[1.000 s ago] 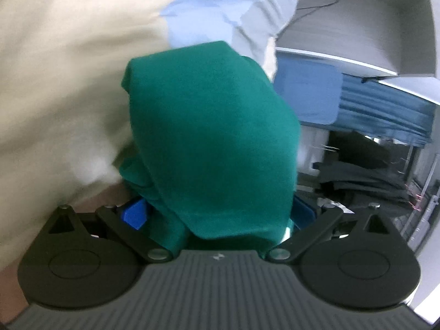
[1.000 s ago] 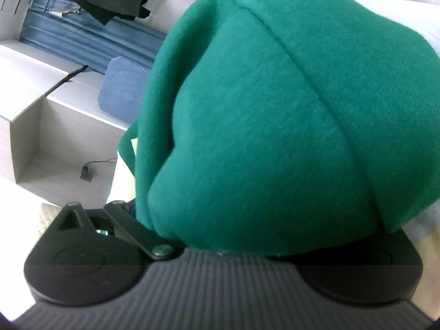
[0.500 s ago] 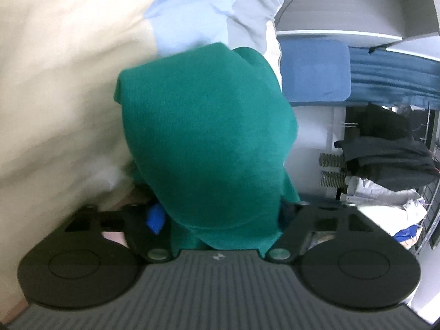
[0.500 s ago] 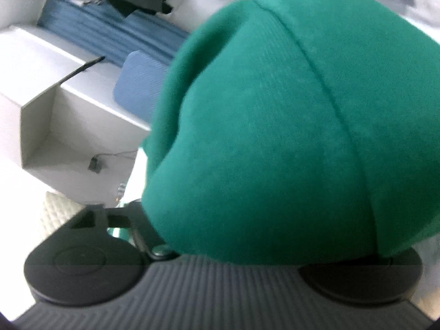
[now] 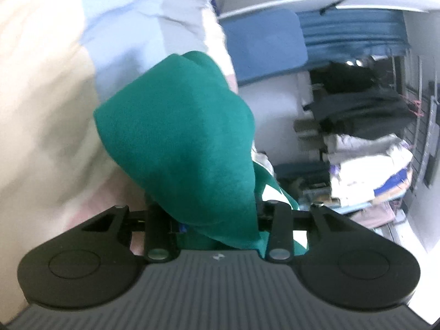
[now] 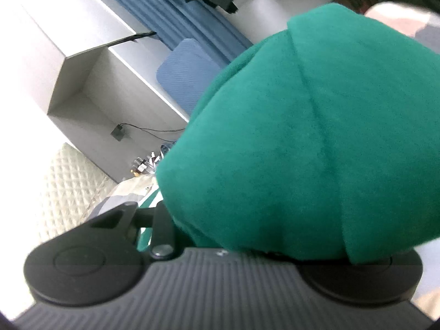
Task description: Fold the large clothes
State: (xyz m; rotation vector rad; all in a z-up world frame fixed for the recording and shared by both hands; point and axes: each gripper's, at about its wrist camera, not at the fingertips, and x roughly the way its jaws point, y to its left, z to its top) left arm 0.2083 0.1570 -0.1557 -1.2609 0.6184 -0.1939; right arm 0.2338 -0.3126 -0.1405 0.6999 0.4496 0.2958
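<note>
On my left wrist feed, the far left is a blur of cream bedding [image 5: 41, 88] with a pale blue sheet [image 5: 143, 19] just beyond it. In the middle, the green garment [image 5: 181, 143] bunches up straight out of my left gripper [image 5: 217, 228] and drapes over the mouth of it. The linkage arms stand drawn in close, and the cloth runs down between them, so I read the jaws as clamped on the garment, though the fingertips themselves are buried under fabric. To the right of the bundle sits a blue cushion [image 5: 264, 46] against a blue curtain [image 5: 354, 33], and further right a heap of dark clothes [image 5: 363, 101] lies above a stack of pale folded laundry [image 5: 368, 165].

On my right wrist feed, the near left shows a quilted cream cover [image 6: 68, 181], and behind it a white open shelf unit [image 6: 90, 82] with a small black plug and cable [image 6: 119, 132] in its recess. The same blue cushion [image 6: 187, 66] leans further back. The green garment [image 6: 316, 137] fills the centre and right, a seam running across its rounded fold, and it spills over my right gripper [image 6: 225, 244] so fully that only the left linkage arm shows. I cannot tell how those jaws stand.
</note>
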